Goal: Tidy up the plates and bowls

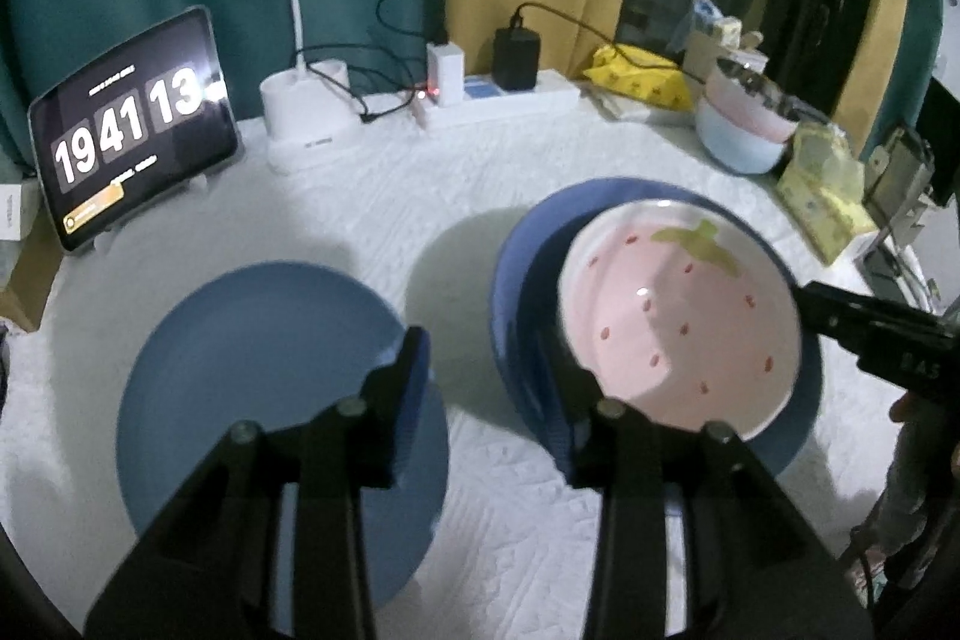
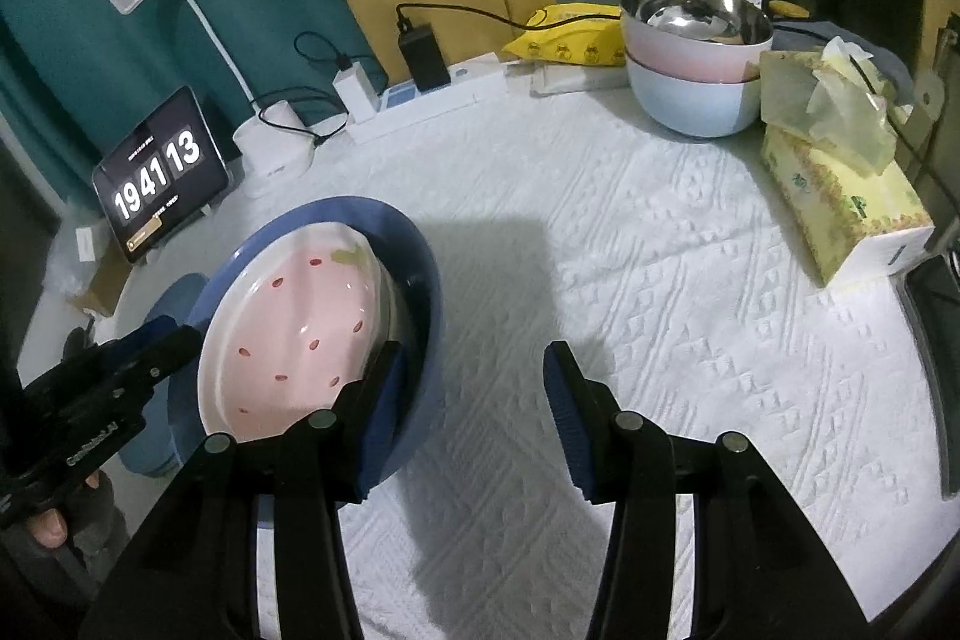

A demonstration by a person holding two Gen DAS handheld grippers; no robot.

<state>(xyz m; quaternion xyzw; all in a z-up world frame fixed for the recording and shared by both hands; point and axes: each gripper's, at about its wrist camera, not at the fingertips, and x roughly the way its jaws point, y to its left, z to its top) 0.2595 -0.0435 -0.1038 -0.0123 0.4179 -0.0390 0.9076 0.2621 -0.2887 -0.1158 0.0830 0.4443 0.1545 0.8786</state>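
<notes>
Your left gripper (image 1: 480, 382) is spread wide, gripping nothing, one finger over the light blue plate (image 1: 264, 370), the other at the strawberry bowl (image 1: 678, 316). That pink bowl sits tilted inside the dark blue bowl (image 1: 522, 280) on the table (image 2: 660, 280). Your right gripper (image 2: 474, 400) is also wide and empty, its left finger against the dark blue bowl's rim. Behind the dark blue bowl, the tablet (image 2: 159, 172) reads "19 41 13". Stacked bowls (image 2: 690, 58) stand far behind it, beside the tissue box (image 2: 840, 214).

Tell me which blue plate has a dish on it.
The darker blue plate, between the grippers: the pink strawberry dish sits on it. The lighter blue plate is bare.
</notes>
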